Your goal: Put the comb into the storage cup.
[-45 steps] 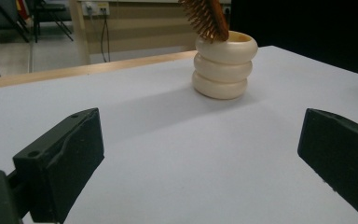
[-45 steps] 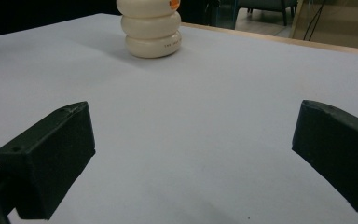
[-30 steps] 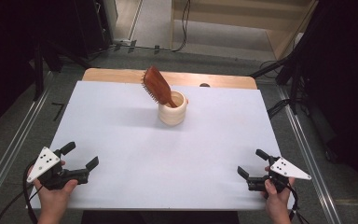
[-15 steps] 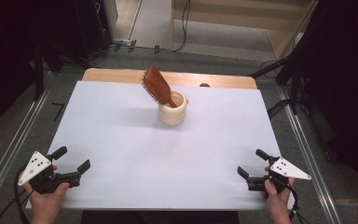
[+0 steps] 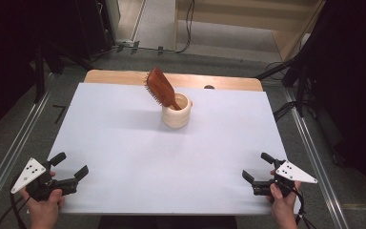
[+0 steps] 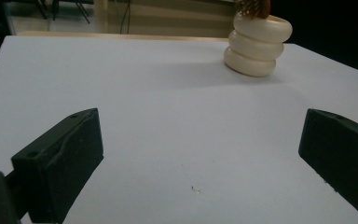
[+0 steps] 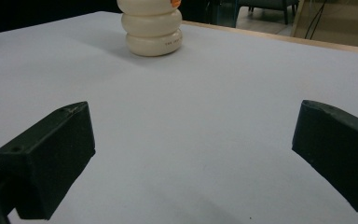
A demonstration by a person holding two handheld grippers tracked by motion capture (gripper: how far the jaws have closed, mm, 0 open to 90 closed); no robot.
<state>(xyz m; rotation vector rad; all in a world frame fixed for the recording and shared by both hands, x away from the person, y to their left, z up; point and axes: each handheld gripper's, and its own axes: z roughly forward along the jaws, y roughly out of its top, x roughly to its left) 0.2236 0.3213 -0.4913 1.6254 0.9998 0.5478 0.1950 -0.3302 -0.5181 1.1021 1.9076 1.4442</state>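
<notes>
The left gripper (image 5: 70, 167) rests low at the near left corner of the table (image 5: 124, 143), jaws spread wide with nothing between them. In the left gripper view both black jaws stand far apart over bare white surface, aimed toward the cup (image 6: 258, 45) well ahead and to the right. This reads as a standby position: hand parked at the table edge, jaws pre-opened for an approach.

The cup (image 5: 177, 110) stands upright on the far half of the table, slightly right of centre and well apart from both grippers. It is cream, with a ribbed wall of three stacked rings. The brush (image 5: 161, 88) stands in it handle down, its head leaning up and to the left over the rim, bristles facing down-left. The lean follows from the head being wider and heavier than the handle, so the rim props it.

The right gripper (image 5: 259, 167) sits at the near right corner, jaws likewise spread and empty. In the right gripper view the cup (image 7: 152, 28) lies ahead and to the left, so both grippers point inward at it.

Count:
- Grippers: two, both empty.
- Cups: one.
- Brushes: one, inside the cup.
- Tables: one, white top with a wooden strip along the far edge.
</notes>
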